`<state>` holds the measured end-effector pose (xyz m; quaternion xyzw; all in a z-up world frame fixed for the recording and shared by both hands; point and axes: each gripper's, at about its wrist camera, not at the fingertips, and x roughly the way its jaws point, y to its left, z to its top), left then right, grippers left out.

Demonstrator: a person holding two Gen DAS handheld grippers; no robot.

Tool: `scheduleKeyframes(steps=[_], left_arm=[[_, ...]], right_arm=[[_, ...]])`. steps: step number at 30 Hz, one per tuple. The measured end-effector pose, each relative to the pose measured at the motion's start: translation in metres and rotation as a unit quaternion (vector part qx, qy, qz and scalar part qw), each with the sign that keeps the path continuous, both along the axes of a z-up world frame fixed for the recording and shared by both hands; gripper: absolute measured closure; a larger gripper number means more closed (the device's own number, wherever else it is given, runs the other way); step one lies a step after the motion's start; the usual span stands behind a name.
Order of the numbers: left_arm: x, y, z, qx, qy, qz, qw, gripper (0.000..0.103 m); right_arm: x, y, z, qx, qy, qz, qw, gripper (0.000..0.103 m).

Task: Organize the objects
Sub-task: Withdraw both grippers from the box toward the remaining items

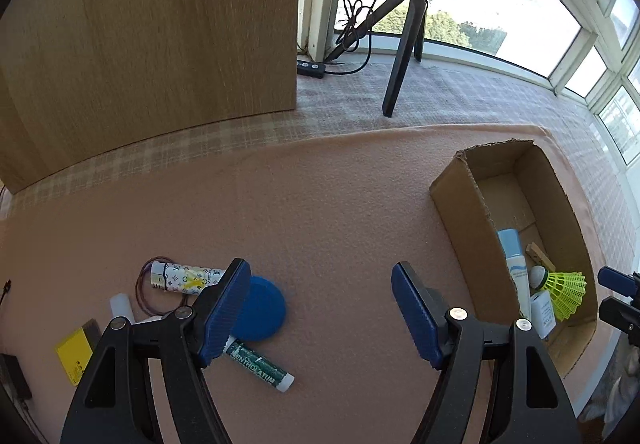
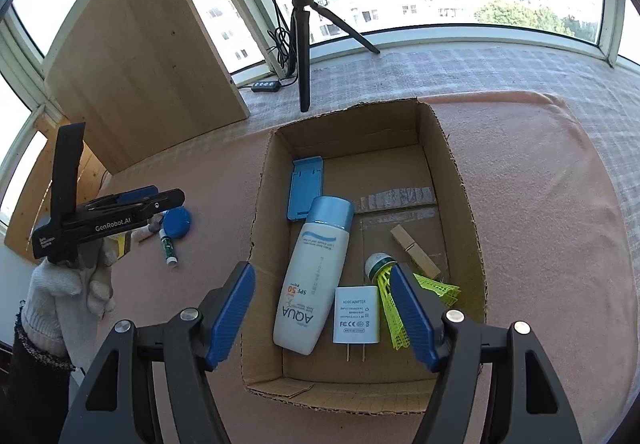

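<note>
Left gripper (image 1: 320, 308) spread wide and empty, pointing steeply down at the pink felt mat (image 1: 320, 204). At seven o'clock of it, green-and-white lip-balm tube (image 1: 260, 366) touching round blue plastic lid (image 1: 260, 308); farther, at ten o'clock, patterned white lighter (image 1: 184, 276). Right gripper (image 2: 322, 308) likewise released, holding nothing, poised over open brown cardboard box (image 2: 262, 204), already holding white sunscreen bottle (image 2: 312, 276) and neon-yellow shuttlecock (image 2: 394, 296). Probably fetching another loose item: next, dropping onto the tube, pads straddling its width.
</note>
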<state>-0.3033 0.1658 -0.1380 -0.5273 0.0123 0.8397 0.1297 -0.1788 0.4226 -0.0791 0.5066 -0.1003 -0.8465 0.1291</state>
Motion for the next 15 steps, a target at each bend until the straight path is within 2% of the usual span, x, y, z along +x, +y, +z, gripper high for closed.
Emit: scheduleKeyframes(steps=[8,15], left_arm=[[-0.029,-0.056,-0.029,-0.008,-0.039,0.066,0.997,0.028],[-0.044,-0.074,-0.049,-0.019,-0.054,0.092,0.9941,0.035]], right_arm=[[0.015,-0.009,0.002,0.013,0.001,0.002,1.0,0.037],[0.018,-0.007,-0.006,0.015,-0.01,-0.004,1.0,0.037]])
